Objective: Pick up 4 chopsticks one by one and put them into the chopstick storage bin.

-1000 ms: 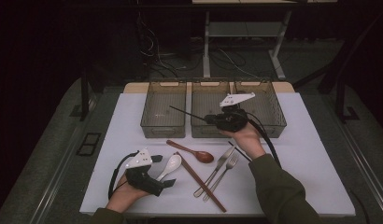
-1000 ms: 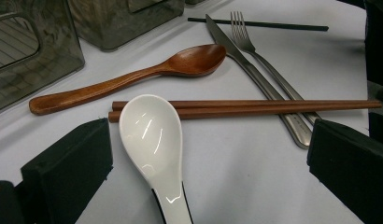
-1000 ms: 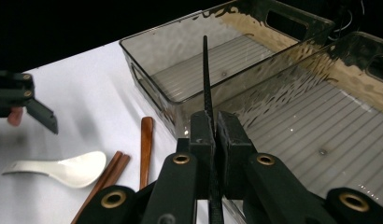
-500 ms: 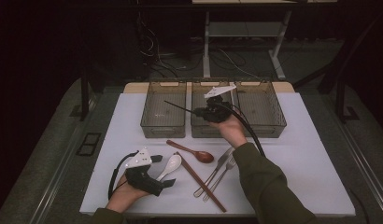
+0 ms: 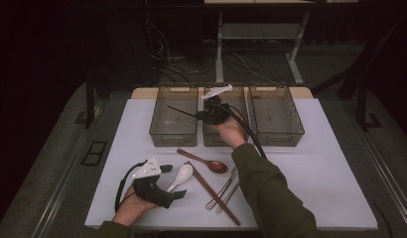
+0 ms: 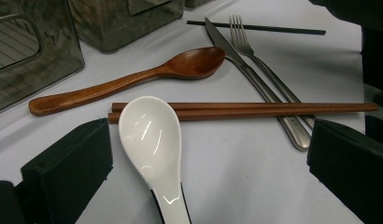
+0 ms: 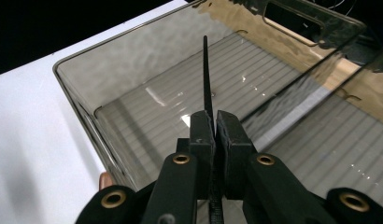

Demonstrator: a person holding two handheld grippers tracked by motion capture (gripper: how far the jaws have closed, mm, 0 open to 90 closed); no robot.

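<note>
My right gripper (image 5: 198,115) (image 7: 214,116) is shut on a thin black chopstick (image 5: 180,111) (image 7: 207,74). It holds the stick out leftward over the left smoky bin (image 5: 173,137) (image 7: 82,112), above its ribbed floor. My left gripper (image 5: 173,182) (image 6: 208,140) rests open near the table's front edge. A white ceramic spoon (image 5: 179,177) (image 6: 152,135) lies between its jaws, untouched. Beyond the spoon lie a wooden spoon (image 5: 204,161) (image 6: 133,79), a pair of brown chopsticks (image 5: 214,194) (image 6: 255,109), a knife (image 6: 255,79), a fork (image 6: 264,65) and a second black chopstick (image 6: 257,28).
Three smoky plastic bins stand in a row at the back of the white table (image 5: 330,173): the left one, a middle bin (image 5: 217,140) and a right bin (image 5: 277,134). The right forearm (image 5: 271,198) crosses the table's front centre, partly over the cutlery.
The right gripper has carried the black chopstick leftward, from over the middle and right bins to the left bin. The left gripper has stayed put.
</note>
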